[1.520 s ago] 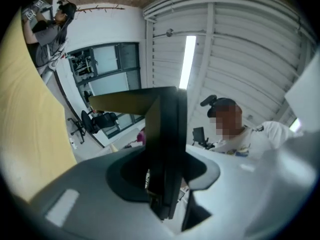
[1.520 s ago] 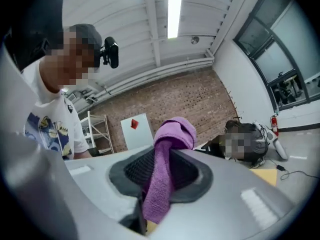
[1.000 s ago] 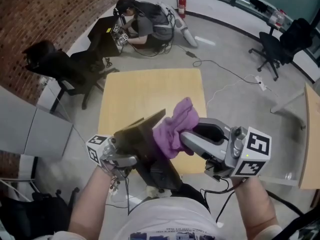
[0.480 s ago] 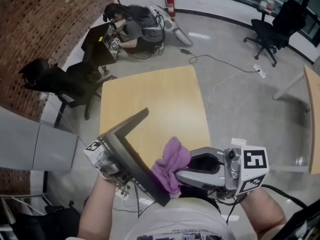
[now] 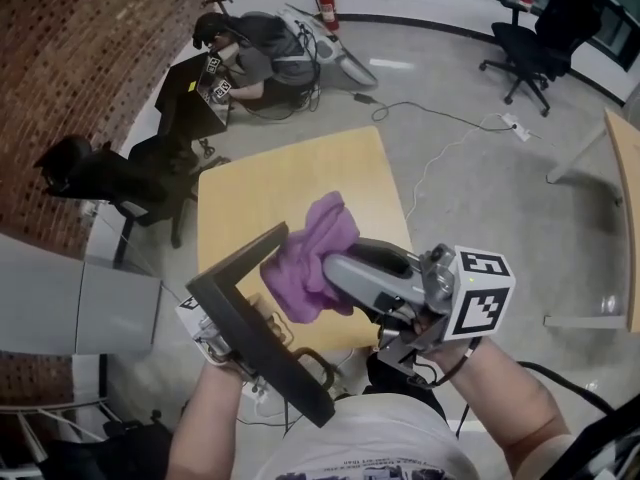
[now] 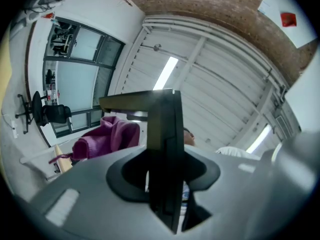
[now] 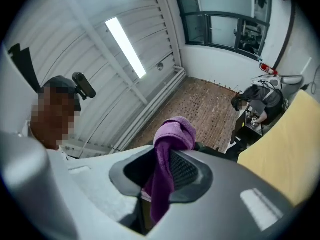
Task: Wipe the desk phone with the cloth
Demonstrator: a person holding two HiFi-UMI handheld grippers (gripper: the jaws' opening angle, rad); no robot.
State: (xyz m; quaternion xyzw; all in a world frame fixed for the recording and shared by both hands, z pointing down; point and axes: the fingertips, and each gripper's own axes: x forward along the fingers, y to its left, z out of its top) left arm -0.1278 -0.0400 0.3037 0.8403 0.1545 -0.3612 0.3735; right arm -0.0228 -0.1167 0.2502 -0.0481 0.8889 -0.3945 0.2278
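The desk phone (image 5: 252,330) is a dark slab held up in the air over the near edge of the wooden table (image 5: 290,183), tilted on edge. My left gripper (image 5: 222,340) is shut on it from the left; in the left gripper view the phone (image 6: 165,144) stands clamped between the jaws of that gripper (image 6: 162,176). My right gripper (image 5: 335,268) is shut on a purple cloth (image 5: 312,256), which presses against the phone's upper end. In the right gripper view the cloth (image 7: 170,149) hangs bunched between the jaws of the right gripper (image 7: 160,181).
A person (image 5: 255,53) crouches on the floor beyond the table beside dark equipment. Black office chairs (image 5: 110,173) (image 5: 535,33) stand left and far right. Cables (image 5: 440,118) run over the floor. Another table edge (image 5: 625,198) shows at right.
The cloth has slid from the phone's lower end up to its upper end. The phone has stayed in the left gripper, tipping slightly as the view shifted.
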